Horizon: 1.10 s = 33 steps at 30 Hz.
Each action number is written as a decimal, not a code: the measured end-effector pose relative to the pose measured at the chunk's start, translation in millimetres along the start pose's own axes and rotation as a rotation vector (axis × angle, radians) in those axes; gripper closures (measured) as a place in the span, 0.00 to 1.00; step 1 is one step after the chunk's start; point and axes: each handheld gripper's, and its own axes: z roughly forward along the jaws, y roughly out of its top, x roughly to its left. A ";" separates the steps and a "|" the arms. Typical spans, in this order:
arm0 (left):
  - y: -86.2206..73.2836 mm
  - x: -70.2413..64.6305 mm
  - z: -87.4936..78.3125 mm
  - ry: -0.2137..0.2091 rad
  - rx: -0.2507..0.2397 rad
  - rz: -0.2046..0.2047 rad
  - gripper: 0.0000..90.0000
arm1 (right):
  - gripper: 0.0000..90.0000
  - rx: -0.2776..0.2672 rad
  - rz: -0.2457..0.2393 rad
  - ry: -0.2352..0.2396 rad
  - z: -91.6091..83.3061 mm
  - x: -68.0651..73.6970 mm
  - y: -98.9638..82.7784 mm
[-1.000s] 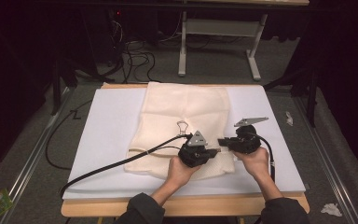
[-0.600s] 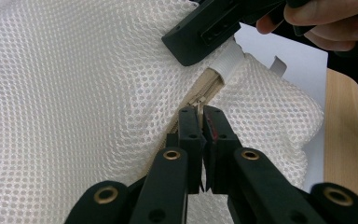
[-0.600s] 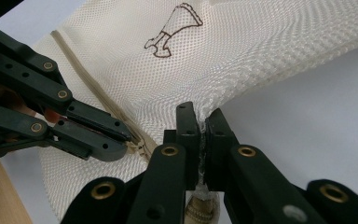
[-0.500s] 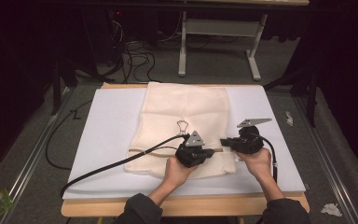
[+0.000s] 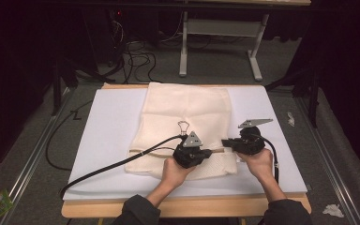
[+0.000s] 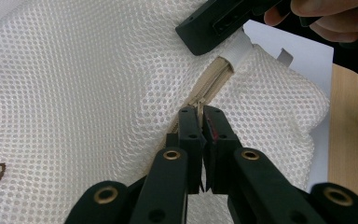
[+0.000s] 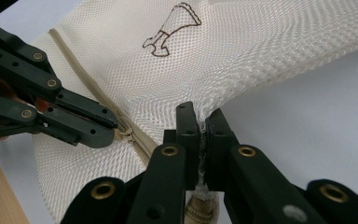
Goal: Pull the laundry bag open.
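Observation:
A cream mesh bag (image 5: 187, 112) lies flat on a white board (image 5: 108, 126). A beige zipper (image 6: 210, 80) runs across the bag near its front edge. My left gripper (image 6: 201, 116) is shut on the zipper, pinching what looks like its slider. In the high view the left gripper (image 5: 209, 152) points right, toward the right gripper (image 5: 225, 142). My right gripper (image 7: 199, 120) is shut on the mesh at the zipper's right end, beside a white tab (image 6: 237, 48). The left gripper's jaws show at the left of the right gripper view, on the zipper (image 7: 86, 91).
A brown line drawing (image 5: 183, 126) is printed on the bag. The board rests on a wooden table (image 5: 192, 206) whose front edge is near the person. Black cables (image 5: 108, 166) trail left off the board. A white table frame (image 5: 220, 42) stands beyond. Paper scraps (image 5: 332, 211) lie on the floor.
The left gripper has crept slightly to the left along the zipper. The right gripper has stayed where it was.

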 end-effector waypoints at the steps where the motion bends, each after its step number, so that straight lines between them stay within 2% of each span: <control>1: 0.0 0.4 -0.4 -0.001 0.000 -0.001 0.97 | 0.98 0.000 -0.001 0.001 0.2 -0.4 -0.1; 25: -2.4 2.1 -6.5 0.002 -0.003 -0.001 0.97 | 0.98 -0.006 0.003 0.027 2.8 -1.2 -0.3; 30: -2.2 3.1 -5.6 -0.006 0.001 -0.015 0.97 | 0.98 -0.003 0.006 0.031 2.4 -2.1 -1.0; 33: -3.6 4.5 -7.3 0.008 0.010 -0.010 0.97 | 0.98 -0.011 0.012 0.024 2.3 -2.9 -1.7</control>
